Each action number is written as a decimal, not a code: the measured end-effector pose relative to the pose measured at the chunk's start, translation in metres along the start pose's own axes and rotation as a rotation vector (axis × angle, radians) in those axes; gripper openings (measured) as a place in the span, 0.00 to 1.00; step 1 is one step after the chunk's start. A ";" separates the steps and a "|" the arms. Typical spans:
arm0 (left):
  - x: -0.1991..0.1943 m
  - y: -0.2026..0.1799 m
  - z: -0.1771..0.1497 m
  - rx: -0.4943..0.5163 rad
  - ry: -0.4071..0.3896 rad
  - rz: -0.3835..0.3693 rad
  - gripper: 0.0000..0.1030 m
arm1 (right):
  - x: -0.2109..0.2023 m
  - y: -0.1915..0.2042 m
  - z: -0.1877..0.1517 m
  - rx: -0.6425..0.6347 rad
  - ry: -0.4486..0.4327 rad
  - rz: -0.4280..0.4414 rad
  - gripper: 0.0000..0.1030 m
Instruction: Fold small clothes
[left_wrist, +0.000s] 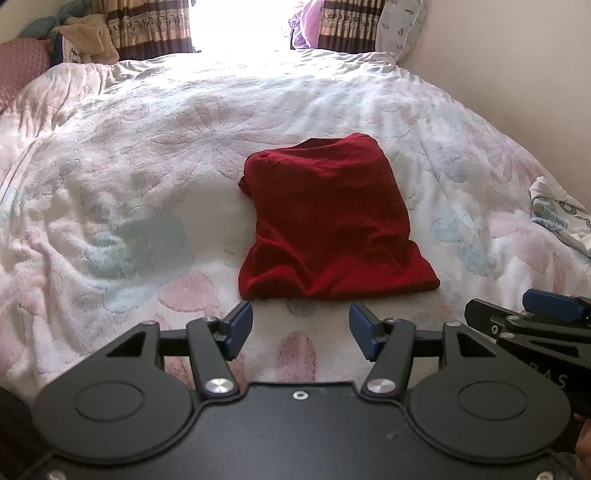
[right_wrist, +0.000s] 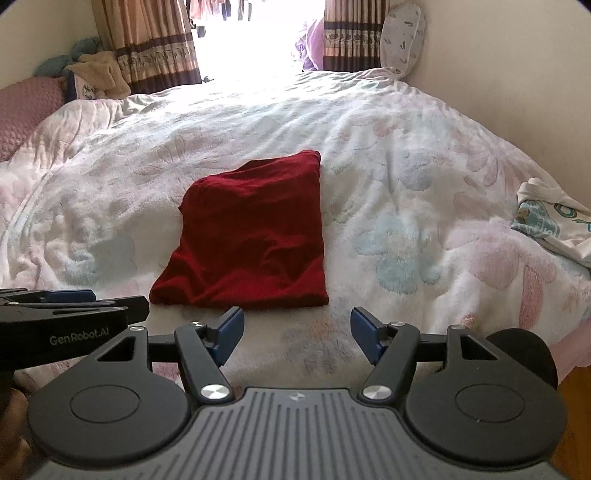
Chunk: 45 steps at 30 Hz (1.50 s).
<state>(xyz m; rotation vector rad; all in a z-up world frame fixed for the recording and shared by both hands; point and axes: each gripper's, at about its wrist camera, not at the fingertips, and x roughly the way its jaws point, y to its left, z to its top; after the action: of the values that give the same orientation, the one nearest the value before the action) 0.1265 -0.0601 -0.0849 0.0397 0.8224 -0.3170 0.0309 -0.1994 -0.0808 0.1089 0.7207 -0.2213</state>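
Folded red garment (left_wrist: 328, 225) lies mid-bed (left_wrist: 147, 155), untouched.
Left gripper (left_wrist: 301, 330) and right gripper (right_wrist: 297, 332) hover level side by side at the near edge, fingers spread, empty.

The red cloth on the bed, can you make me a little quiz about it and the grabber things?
1. True or false: the red cloth is held by a hand-held gripper.
2. What lies at the bed's right edge? A) white printed garment B) shoe C) book
3. Are the left hand-held gripper and the right hand-held gripper open or shut?

Key: 1 false, it lies folded on the blanket; 2 A; 3 both open.
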 end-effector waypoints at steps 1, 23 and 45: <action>0.000 0.000 0.000 0.000 -0.001 0.001 0.58 | 0.000 0.000 0.000 -0.002 -0.001 0.002 0.76; -0.005 0.003 -0.002 0.002 -0.013 -0.012 0.58 | 0.003 -0.001 -0.002 -0.006 0.000 0.001 0.76; -0.006 0.004 -0.004 0.010 -0.015 -0.013 0.58 | 0.004 -0.002 -0.004 -0.009 0.004 0.000 0.76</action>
<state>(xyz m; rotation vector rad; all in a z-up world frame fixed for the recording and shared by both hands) 0.1208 -0.0545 -0.0834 0.0412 0.8068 -0.3329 0.0307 -0.2010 -0.0865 0.1010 0.7252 -0.2182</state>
